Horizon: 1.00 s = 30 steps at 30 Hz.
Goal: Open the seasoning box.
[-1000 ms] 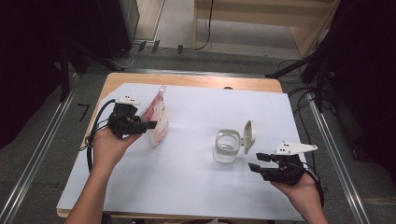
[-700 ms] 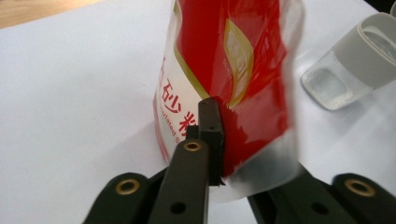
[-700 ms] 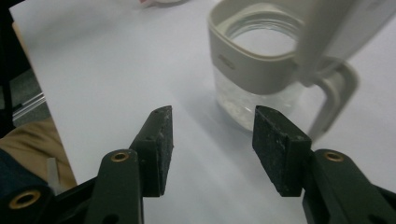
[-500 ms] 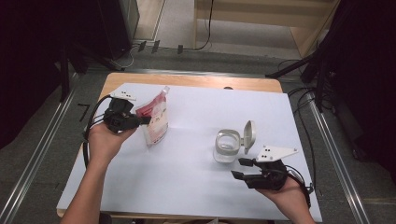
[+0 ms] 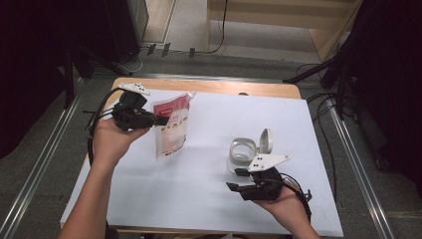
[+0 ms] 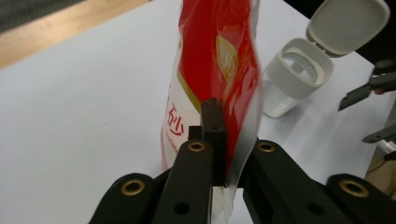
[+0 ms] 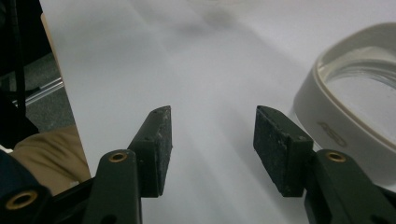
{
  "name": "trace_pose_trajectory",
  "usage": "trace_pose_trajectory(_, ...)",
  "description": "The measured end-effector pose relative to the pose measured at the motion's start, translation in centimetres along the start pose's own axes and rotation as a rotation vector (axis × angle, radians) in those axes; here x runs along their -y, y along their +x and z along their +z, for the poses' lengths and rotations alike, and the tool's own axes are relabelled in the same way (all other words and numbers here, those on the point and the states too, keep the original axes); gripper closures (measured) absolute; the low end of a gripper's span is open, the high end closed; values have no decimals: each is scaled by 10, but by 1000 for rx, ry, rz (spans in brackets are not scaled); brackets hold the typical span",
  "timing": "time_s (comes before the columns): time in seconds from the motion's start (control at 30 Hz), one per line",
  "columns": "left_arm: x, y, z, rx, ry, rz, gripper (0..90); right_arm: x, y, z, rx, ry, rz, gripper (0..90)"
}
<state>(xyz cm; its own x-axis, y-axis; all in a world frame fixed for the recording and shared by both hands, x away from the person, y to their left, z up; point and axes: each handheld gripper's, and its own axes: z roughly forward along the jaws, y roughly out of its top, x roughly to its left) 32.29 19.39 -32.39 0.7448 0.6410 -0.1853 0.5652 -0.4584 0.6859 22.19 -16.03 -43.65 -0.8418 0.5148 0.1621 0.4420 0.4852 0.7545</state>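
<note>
A red and white pouch hangs tilted above the white table sheet at the left, raised off it. My left gripper is shut on the pouch's clear side edge. In the left gripper view, the jaws of the left gripper pinch that pouch edge. A clear container with a grey rim and a flipped-open lid stands at centre right. My right gripper hovers just in front of it, open, with nothing between its pads. The container's rim lies to its right.
The wooden table edge runs along the far side beyond the sheet. Cables trail from both grippers. Metal rails flank the table on the floor. The person's forearms enter from the bottom.
The left gripper has closed on the pouch and lifted it off the sheet. The right gripper has slid left along the front, ending up before the container.
</note>
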Motion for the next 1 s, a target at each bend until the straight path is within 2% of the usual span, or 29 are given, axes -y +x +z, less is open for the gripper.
trace_pose_trajectory(0.03, -3, -3, -1, -2, 3, 6, 900, -2, 1, 2, 4, -3, -2, 477)
trace_pose_trajectory(0.17, -10, -8, -4, 39, 7, 2, 900, -8, 5, 13, -1, -4, -14, 475)
trace_pose_trajectory(0.37, -13, -16, -13, 59, -11, 6, 900, -18, 7, 34, -6, -16, -6, 479)
trace_pose_trajectory(0.5, -14, -20, -15, 63, -13, 18, 900, -24, 10, 46, -5, -18, -42, 480)
trace_pose_trajectory(0.67, -13, -26, -13, 64, 16, 45, 900, -29, 14, 68, -35, -25, -17, 485)
trace_pose_trajectory(0.77, -13, -30, -14, 86, 32, 55, 900, -32, 17, 81, -41, -21, -16, 488)
trace_pose_trajectory(0.8, -12, -30, -15, 100, 32, 57, 900, -33, 17, 84, -46, -19, -22, 488)
trace_pose_trajectory(1.0, -12, -36, -15, 118, 20, 62, 900, -39, 15, 106, -42, -32, -4, 498)
